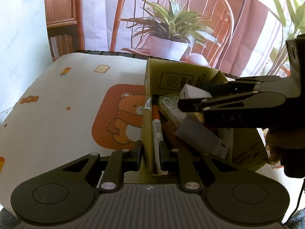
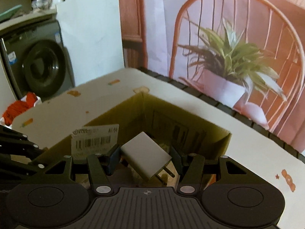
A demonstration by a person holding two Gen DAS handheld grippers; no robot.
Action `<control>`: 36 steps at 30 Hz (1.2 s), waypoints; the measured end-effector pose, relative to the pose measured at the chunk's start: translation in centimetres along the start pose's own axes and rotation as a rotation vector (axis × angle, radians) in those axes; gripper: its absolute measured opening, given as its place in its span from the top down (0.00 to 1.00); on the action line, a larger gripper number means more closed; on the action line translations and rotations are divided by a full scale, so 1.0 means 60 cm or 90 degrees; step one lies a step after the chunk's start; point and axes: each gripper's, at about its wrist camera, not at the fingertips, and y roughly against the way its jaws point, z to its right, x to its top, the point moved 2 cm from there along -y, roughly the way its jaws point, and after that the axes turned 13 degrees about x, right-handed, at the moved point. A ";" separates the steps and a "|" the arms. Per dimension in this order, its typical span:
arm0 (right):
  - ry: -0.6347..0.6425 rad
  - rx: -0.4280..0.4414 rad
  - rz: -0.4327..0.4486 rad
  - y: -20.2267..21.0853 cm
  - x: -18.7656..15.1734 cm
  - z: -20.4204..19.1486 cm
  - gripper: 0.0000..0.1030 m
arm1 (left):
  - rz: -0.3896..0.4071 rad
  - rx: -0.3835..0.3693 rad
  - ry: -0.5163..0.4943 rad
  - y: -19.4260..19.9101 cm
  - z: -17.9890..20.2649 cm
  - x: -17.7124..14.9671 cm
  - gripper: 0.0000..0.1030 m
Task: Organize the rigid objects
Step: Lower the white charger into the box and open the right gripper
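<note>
An open cardboard box [image 1: 150, 72] stands on the table and holds an orange-capped marker [image 1: 156, 126], a grey tube [image 1: 198, 135] and a clear packet. My left gripper [image 1: 150, 150] is shut on the box's left wall at the near end. From the right, my right gripper [image 1: 192, 95] hangs over the box, shut on a white plug charger [image 1: 194, 92]. In the right wrist view the charger [image 2: 146, 156] sits slanted between the pads of my right gripper [image 2: 145, 156], prongs towards the lower right, above the box's inside [image 2: 209, 133].
A white tablecloth with a bear print [image 1: 118, 114] covers the table left of the box. A printed backdrop of a chair and plant [image 1: 171, 28] hangs behind. A washing machine [image 2: 38, 63] and red cloth [image 2: 17, 110] lie beyond the table's left side.
</note>
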 end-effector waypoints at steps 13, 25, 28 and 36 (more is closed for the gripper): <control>-0.005 -0.043 -0.009 -0.001 0.004 -0.006 0.33 | 0.000 -0.007 0.005 0.002 -0.004 -0.001 0.82; -0.046 -0.118 0.062 0.094 0.002 -0.034 0.00 | 0.013 -0.005 0.002 0.011 -0.003 0.000 0.82; -0.084 -0.131 0.073 0.117 -0.006 -0.032 0.00 | 0.018 -0.005 0.000 0.016 -0.002 -0.001 0.82; -0.127 -0.167 0.073 0.153 -0.037 -0.043 0.00 | 0.037 -0.003 -0.008 0.039 -0.003 -0.002 0.80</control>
